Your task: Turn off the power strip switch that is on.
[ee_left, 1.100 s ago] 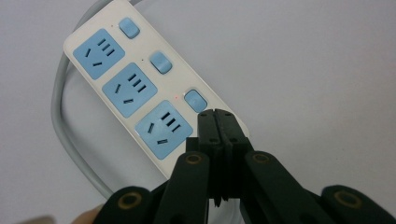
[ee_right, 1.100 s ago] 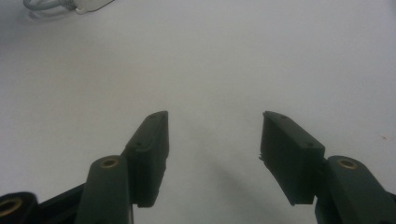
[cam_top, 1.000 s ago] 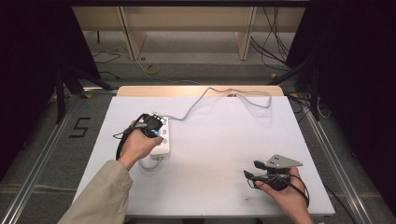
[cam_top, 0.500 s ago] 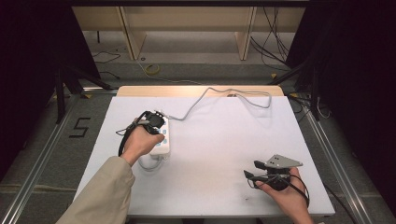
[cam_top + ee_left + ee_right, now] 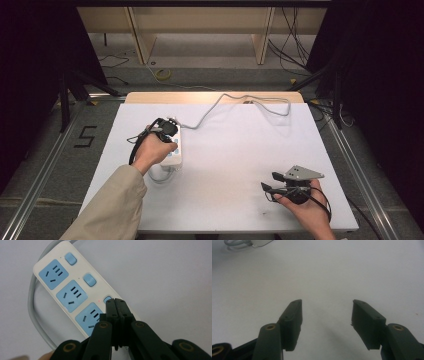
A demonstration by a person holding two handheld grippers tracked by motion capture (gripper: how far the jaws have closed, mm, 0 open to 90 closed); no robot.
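1. The power strip point(image 5: 75, 292) is seen lying flat on the left part of the white table point(image 5: 240, 165); its grey cable point(image 5: 235, 102) is trailed toward the far edge.
2. The left gripper point(image 5: 115, 302) is held with jaws pressed together, tips set on the strip's nearest blue switch point(image 5: 107, 299).
3. The right gripper point(image 5: 325, 312) is held with jaws apart over bare table, well away from the strip.

The right hand-held gripper point(image 5: 326, 315) has its two black jaws spread wide over bare white worktop point(image 5: 332, 272); a power strip's end point(image 5: 262, 242) with its looped grey cable point(image 5: 235, 244) sits upper left.
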